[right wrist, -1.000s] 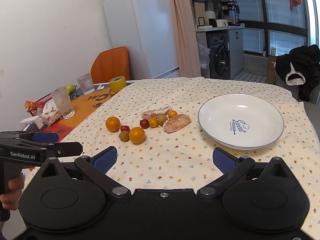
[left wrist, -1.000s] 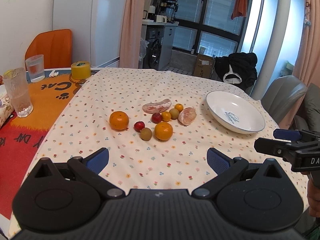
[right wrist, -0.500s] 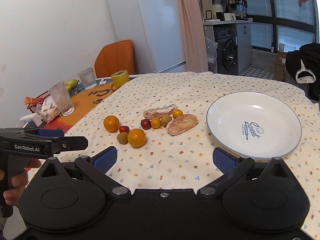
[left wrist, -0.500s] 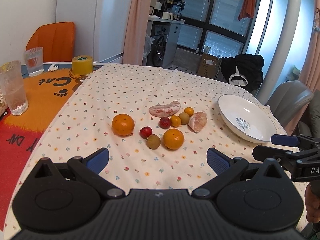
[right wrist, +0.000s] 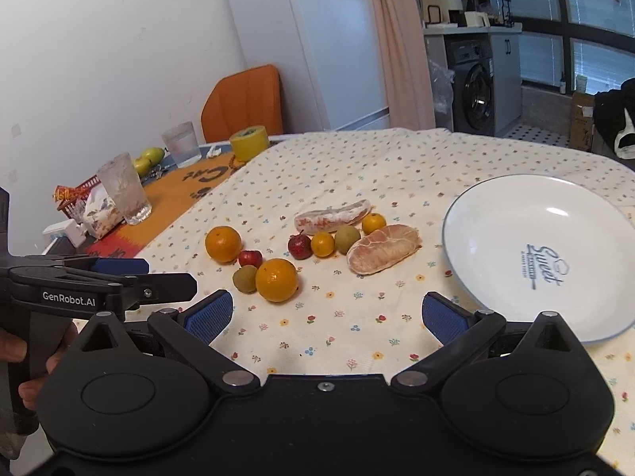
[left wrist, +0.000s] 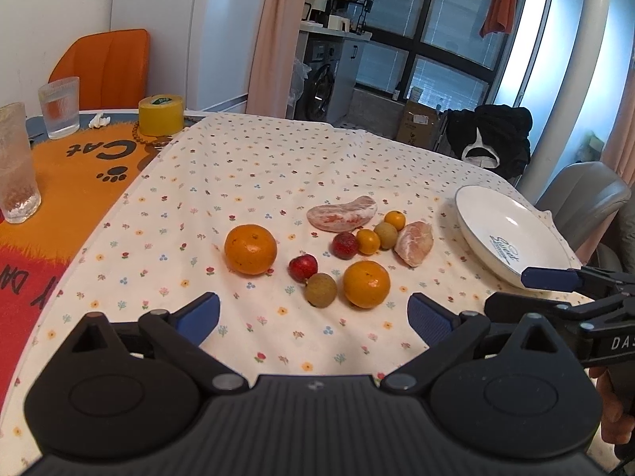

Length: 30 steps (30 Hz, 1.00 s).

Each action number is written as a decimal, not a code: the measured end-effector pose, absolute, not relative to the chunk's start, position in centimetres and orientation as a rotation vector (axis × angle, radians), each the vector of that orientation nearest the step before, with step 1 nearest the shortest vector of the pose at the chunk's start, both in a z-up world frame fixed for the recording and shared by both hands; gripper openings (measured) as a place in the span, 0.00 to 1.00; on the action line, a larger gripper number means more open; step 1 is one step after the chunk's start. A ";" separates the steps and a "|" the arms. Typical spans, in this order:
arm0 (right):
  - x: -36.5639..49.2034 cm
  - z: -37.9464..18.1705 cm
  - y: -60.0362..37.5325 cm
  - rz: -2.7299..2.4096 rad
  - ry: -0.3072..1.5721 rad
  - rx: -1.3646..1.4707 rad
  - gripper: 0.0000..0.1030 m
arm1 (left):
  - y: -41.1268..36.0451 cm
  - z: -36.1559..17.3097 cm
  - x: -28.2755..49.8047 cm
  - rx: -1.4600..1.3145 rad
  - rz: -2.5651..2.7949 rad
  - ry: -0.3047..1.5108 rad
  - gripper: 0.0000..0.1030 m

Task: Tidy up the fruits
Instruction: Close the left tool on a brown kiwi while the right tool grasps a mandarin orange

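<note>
Several fruits lie loose on the flowered tablecloth: two oranges (left wrist: 250,249) (left wrist: 366,284), red plums (left wrist: 303,267), a brownish round fruit (left wrist: 321,290), small yellow fruits (left wrist: 368,241) and two peeled pomelo pieces (left wrist: 342,218) (left wrist: 414,242). An empty white plate (right wrist: 516,214) stands to their right. My left gripper (left wrist: 313,313) is open, just short of the near orange and brown fruit. My right gripper (right wrist: 325,313) is open too, nothing between its fingers, in front of the near orange (right wrist: 276,280) and pomelo piece (right wrist: 383,248).
Two drinking glasses (left wrist: 16,164) (left wrist: 59,107) and a yellow tape roll (left wrist: 161,115) stand on the orange cat mat at left. An orange chair (left wrist: 105,67) is behind the table, a grey chair (left wrist: 583,194) at right. A hand (right wrist: 12,349) holds the left gripper.
Both grippers have moved forward toward the fruit, which now looks larger and nearer. Both stay open. The fruit and plate have not moved.
</note>
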State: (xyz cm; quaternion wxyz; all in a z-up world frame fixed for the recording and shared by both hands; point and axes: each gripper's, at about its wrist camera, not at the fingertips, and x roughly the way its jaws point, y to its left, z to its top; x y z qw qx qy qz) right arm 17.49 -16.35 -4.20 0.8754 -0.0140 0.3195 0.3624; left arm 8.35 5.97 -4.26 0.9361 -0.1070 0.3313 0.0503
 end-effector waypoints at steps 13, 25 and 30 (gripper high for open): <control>20.0 -6.0 -13.9 0.853 0.726 -0.022 0.74 | 6.6 -6.2 10.9 -0.244 0.064 0.701 0.64; 21.5 -7.2 -12.1 0.924 0.775 -0.017 0.60 | 7.0 -7.7 12.8 -0.276 0.037 0.734 0.45; 21.7 -7.3 -11.7 0.942 0.777 -0.022 0.59 | 6.9 -8.2 13.3 -0.287 0.008 0.746 0.23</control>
